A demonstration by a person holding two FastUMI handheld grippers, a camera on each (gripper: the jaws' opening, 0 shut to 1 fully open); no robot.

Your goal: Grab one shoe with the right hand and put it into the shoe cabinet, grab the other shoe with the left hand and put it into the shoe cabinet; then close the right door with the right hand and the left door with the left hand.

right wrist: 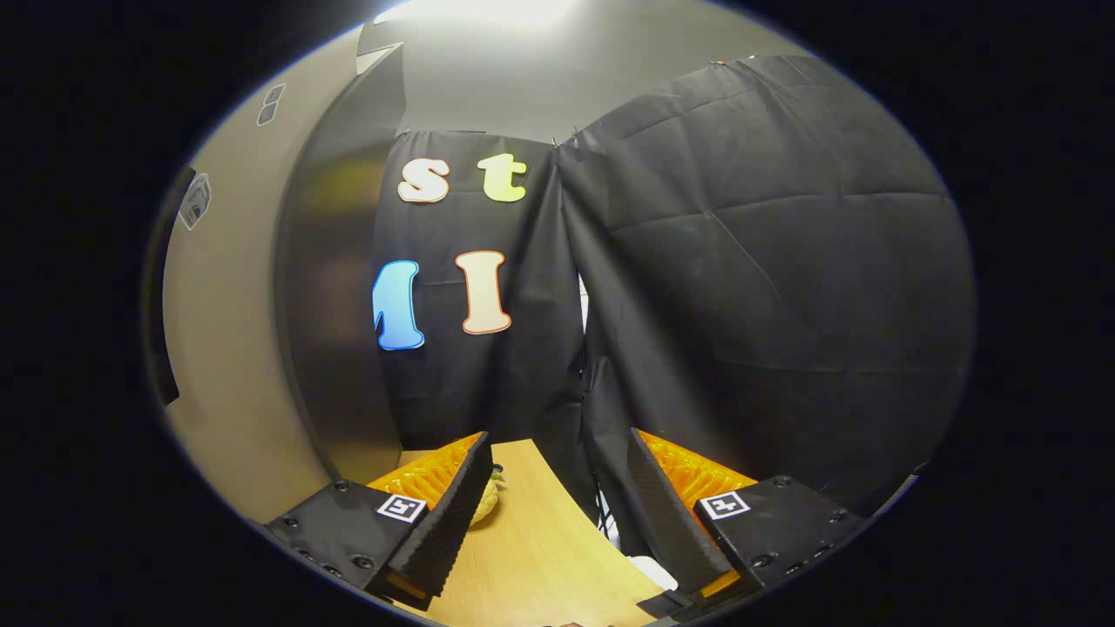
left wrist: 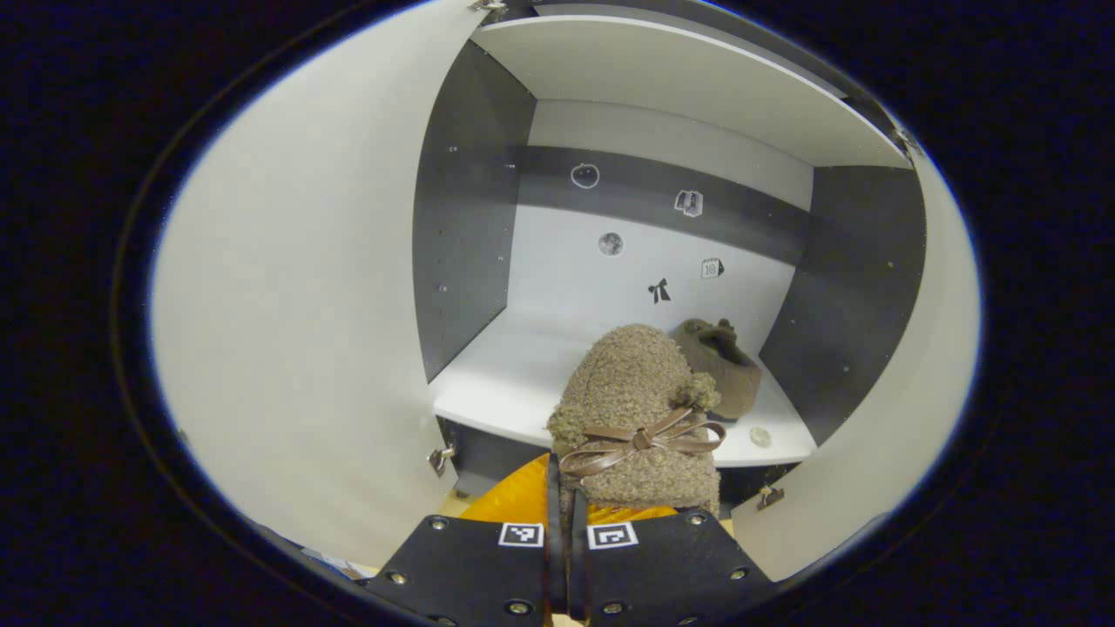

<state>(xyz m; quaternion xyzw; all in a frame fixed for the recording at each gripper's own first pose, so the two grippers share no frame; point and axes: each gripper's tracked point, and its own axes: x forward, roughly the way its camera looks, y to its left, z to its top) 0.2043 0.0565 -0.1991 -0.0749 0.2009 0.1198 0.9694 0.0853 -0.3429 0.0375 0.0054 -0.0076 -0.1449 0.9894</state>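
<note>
Now the left gripper (left wrist: pixel 566 522) clamps a fuzzy shoe (left wrist: pixel 636 418) – right gripper (right wrist: pixel 557 514) spread apart.

A staged recording booth, not a lived-in home, is being shown. Black cloth (right wrist: pixel 766 261) is being hung as a wall, pinned along its top edge beneath a plain grey ceiling. A wooden desk (right wrist: pixel 540 549) is being used as the work surface. A white shoe cabinet (left wrist: pixel 610 383), doors open, is being marked inside with small printed stickers (left wrist: pixel 688 203) on its back panel.
</note>
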